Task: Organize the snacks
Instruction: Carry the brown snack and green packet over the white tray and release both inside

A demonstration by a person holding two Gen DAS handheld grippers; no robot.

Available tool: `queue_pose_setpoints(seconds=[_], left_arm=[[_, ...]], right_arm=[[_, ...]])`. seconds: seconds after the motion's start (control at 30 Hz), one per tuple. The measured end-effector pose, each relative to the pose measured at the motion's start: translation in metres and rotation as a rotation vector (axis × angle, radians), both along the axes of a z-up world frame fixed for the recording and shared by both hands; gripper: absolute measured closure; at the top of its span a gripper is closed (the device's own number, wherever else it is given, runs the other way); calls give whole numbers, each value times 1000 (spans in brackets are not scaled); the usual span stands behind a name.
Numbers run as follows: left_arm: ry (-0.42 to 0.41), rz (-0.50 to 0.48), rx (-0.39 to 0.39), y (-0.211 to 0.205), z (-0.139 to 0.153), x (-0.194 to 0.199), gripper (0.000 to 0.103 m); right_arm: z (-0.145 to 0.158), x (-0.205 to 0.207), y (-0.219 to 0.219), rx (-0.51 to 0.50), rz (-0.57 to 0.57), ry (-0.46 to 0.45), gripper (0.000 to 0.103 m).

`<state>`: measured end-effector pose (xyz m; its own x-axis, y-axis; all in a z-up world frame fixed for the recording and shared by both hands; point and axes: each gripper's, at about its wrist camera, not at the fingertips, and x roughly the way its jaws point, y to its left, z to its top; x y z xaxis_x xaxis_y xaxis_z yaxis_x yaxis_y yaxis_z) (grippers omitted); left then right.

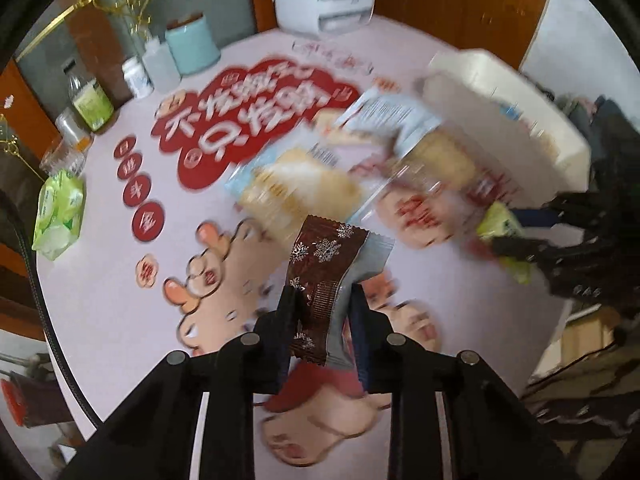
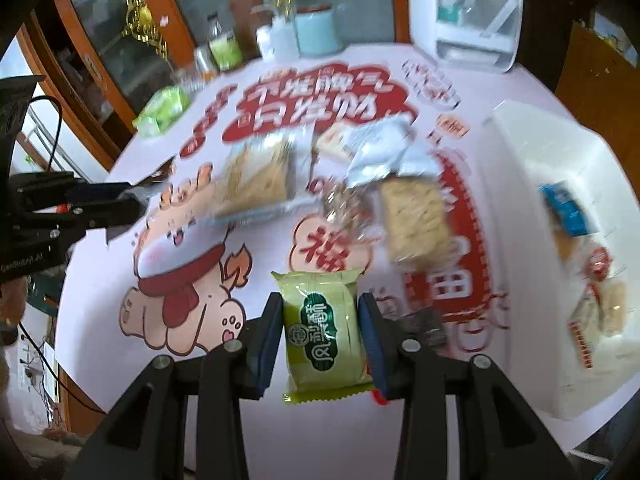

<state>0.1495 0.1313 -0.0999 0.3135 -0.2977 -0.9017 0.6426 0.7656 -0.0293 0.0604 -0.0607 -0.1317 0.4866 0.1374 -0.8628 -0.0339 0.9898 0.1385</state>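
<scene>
My left gripper (image 1: 324, 300) is shut on a brown snack packet with white snowflakes (image 1: 326, 276) and holds it above the table. My right gripper (image 2: 320, 316) is shut on a green snack packet (image 2: 324, 332); that gripper and its green packet (image 1: 500, 226) also show at the right of the left wrist view. Several clear-wrapped cracker packets (image 2: 260, 176) and a silver packet (image 2: 380, 152) lie mid-table. A white bin (image 2: 560, 208) at the right holds a blue packet (image 2: 566, 210) and other snacks.
The round table carries a pink cloth with red and cartoon prints (image 2: 172, 264). Along its far edge stand bottles (image 1: 90, 100), a teal canister (image 1: 192, 46), a green wipes pack (image 1: 58, 212) and a white appliance (image 2: 468, 12). My left gripper shows at the left of the right wrist view (image 2: 132, 204).
</scene>
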Motion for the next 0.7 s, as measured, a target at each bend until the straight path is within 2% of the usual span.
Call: queue_pose_setpoints(seconds=[0.17,0.37,0.5,0.7], left_arm=[[-26,-9,-117,-55,44,-20,79],[-42,-65,-204,-145,82,-40,79],[-66,-88,-232,-203,93,-51,79],[-84,-110,-204,-287,87,-61,79]], right_arm=[[41,-20,-38,5,-31,-91,65],[78,-44,-102,-7,-103,-166,65],[90,-53,-149,-23,-159,-193,65],[85,-52,-219,-7,-247,-177,64]])
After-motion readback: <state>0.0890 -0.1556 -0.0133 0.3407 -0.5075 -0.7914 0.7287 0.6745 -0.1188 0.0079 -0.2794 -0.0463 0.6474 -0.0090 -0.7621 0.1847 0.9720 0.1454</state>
